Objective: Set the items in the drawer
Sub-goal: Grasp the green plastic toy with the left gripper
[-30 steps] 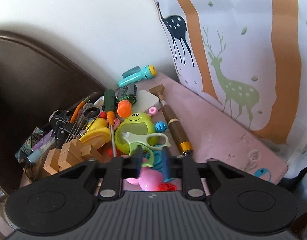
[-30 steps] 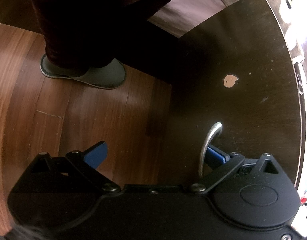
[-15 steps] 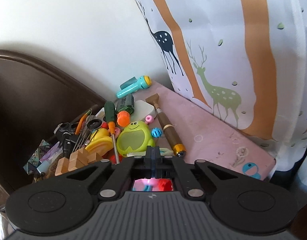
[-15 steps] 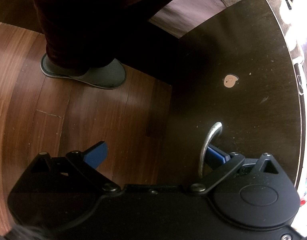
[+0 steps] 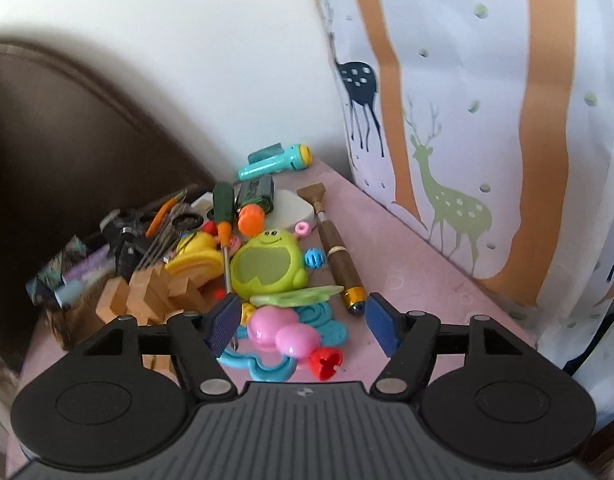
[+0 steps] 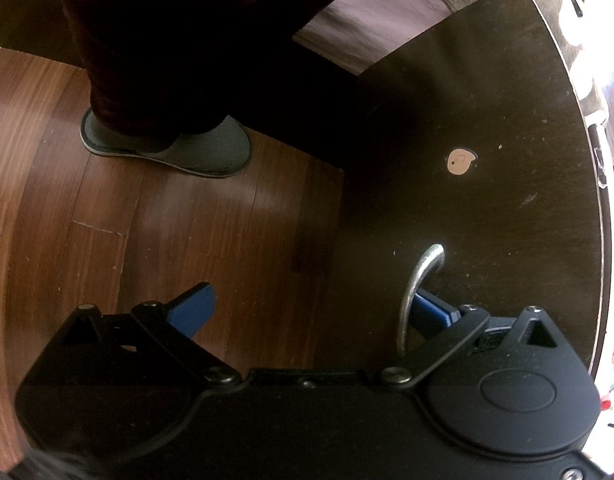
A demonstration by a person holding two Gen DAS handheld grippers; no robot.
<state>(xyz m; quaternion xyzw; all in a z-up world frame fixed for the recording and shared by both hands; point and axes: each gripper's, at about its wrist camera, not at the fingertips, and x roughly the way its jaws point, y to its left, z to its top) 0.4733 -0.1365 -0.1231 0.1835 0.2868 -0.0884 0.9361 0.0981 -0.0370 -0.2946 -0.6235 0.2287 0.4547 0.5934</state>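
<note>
1. The left gripper is spread wide and holds nothing. The pink rattle lies just ahead of it, between the two blue pads and a little below them. The risk here is a crowded grab — the teal ring toy sits under the rattle and the red piece touches it, so closing could catch the wrong part or drag neighbours along.
2. The screwdriver has its shaft running down to just beside the left pad; a sideways approach could knock it and shift the pile.
3. The green frog toy and the brown tool lie further ahead, beyond the fingertips.
4. The right gripper is also wide open, one finger hooked behind the drawer handle, not clamped on it — a skewed pull could let the handle slip off the pad.
</note>
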